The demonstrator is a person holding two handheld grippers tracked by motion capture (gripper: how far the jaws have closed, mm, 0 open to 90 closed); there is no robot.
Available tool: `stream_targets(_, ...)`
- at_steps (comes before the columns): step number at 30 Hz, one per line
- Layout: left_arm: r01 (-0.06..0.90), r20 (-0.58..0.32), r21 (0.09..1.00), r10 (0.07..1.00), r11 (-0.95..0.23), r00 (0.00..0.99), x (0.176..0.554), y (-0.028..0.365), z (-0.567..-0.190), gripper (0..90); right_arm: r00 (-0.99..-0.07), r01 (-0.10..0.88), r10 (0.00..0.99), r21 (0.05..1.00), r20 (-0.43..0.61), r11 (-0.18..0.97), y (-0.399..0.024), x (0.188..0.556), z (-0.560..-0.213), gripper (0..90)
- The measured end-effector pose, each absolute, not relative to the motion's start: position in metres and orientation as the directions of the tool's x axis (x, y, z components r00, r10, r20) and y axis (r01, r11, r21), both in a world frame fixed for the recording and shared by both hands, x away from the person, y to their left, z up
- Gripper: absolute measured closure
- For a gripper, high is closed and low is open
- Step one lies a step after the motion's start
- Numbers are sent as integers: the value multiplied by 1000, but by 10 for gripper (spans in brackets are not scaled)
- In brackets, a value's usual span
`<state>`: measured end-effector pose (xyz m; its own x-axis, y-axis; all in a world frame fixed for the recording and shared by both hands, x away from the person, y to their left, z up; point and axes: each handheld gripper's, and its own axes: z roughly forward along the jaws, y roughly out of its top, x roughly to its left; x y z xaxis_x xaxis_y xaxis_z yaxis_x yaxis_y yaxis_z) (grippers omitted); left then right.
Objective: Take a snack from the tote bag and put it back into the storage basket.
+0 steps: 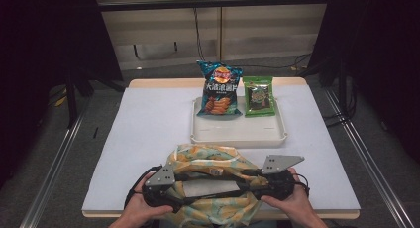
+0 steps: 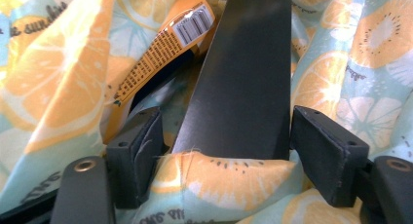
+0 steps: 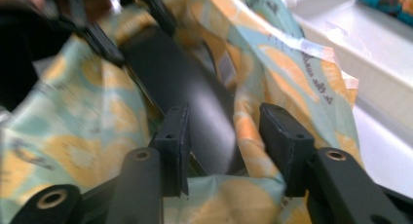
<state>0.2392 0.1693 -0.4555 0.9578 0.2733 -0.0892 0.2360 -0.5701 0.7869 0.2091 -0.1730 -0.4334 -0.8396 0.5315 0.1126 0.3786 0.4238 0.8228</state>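
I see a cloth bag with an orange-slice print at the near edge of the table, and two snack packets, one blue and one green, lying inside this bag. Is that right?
Not quite. In the high view, the blue snack packet and the green snack packet stand in the white tray behind the bag, not inside it. The cloth bag with the orange-slice print does lie at the near edge of the table.

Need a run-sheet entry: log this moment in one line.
left gripper: fingers closed on black strap | right gripper: fingers open, strap between | fruit-print bag: table's near edge | tray: behind bag
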Motion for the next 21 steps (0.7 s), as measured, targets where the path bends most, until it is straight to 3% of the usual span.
stream_targets(1,233,-88,785,270,-575,959,240,170,-456,298,-836,385,538,813,108,436,-172,210,-436,574)
stream_targets(2,229,-85,785,266,-575,960,240,170,-455,308,-833,389,543,807,102,445,-173,212,-438,694)
stream_targets(4,224,-79,781,263,-584,962,240,170,-455,316,-826,395,553,812,108,431,-179,215,-439,831)
stream_targets(6,225,-81,781,263,-582,961,240,171,-456,318,-801,415,586,816,118,403,-189,219,-440,892)
stream_targets(13,206,-65,778,251,-594,966,239,172,-456,339,-757,492,643,748,114,446,-197,228,-458,900)
stream_targets(21,214,-72,780,255,-588,964,242,179,-456,346,-755,520,649,686,91,509,-175,234,-477,895)
